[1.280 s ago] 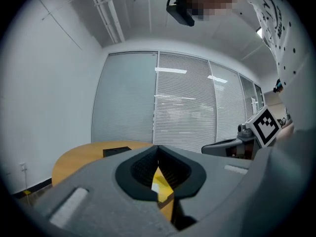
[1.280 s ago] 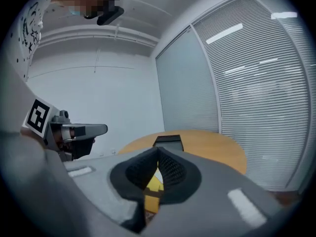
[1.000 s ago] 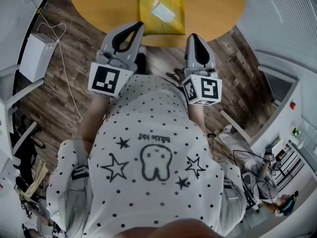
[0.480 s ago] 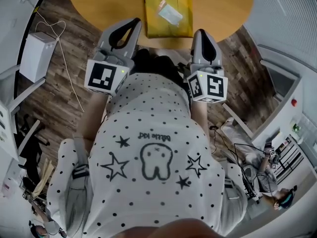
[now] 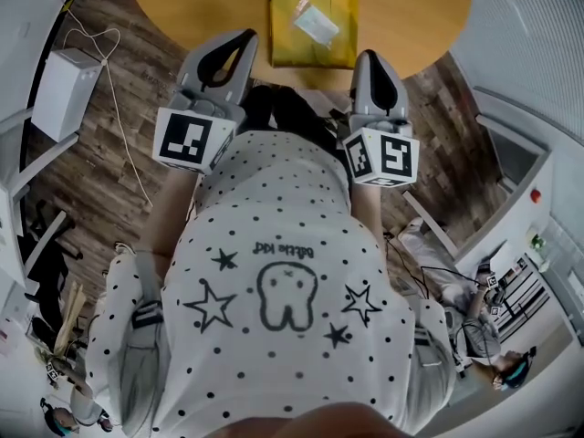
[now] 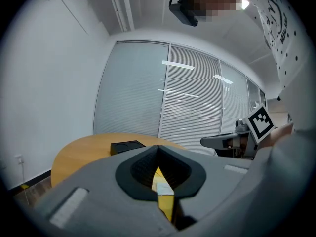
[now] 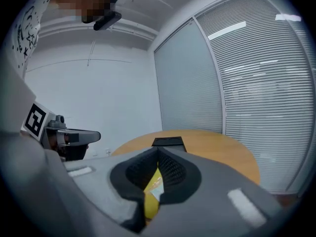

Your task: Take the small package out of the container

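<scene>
The small clear plastic package (image 5: 316, 26) lies atop the flat yellow padded envelope (image 5: 301, 51) at twelve o'clock on the round wooden table (image 5: 182, 3) — left gripper (image 5: 245, 36) at eleven, right gripper (image 5: 369, 57) at one, both jaws closed, empty.

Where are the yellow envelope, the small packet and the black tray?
yellow envelope (image 5: 306, 53): head view, its bare lower part.
small packet (image 5: 317, 26): head view, its middle.
black tray (image 6: 127, 146): left gripper view, its top face.
</scene>
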The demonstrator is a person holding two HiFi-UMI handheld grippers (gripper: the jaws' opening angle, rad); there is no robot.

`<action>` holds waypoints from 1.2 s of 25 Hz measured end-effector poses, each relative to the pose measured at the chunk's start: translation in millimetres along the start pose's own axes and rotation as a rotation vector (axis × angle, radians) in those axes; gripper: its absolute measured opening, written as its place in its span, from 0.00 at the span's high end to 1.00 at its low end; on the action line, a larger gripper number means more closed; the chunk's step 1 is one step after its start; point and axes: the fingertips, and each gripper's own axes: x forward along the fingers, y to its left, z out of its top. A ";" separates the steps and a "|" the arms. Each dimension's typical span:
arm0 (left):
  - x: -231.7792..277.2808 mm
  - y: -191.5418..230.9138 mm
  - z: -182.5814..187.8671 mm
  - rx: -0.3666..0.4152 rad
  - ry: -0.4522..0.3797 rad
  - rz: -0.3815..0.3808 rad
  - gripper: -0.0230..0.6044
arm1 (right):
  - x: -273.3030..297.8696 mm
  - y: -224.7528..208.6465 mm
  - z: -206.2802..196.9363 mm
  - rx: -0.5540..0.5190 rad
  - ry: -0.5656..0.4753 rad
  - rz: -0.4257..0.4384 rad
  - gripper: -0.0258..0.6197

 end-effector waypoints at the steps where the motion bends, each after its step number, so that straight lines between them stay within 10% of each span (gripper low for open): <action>1: 1.1 0.3 0.3 0.001 -0.001 0.005 0.95 | 1.8 -1.1 0.2 -0.001 -0.001 0.006 0.95; 30: 24.2 -4.6 27.9 0.014 -0.068 0.090 0.95 | -14.9 -78.7 35.8 -0.022 -0.069 -0.047 0.95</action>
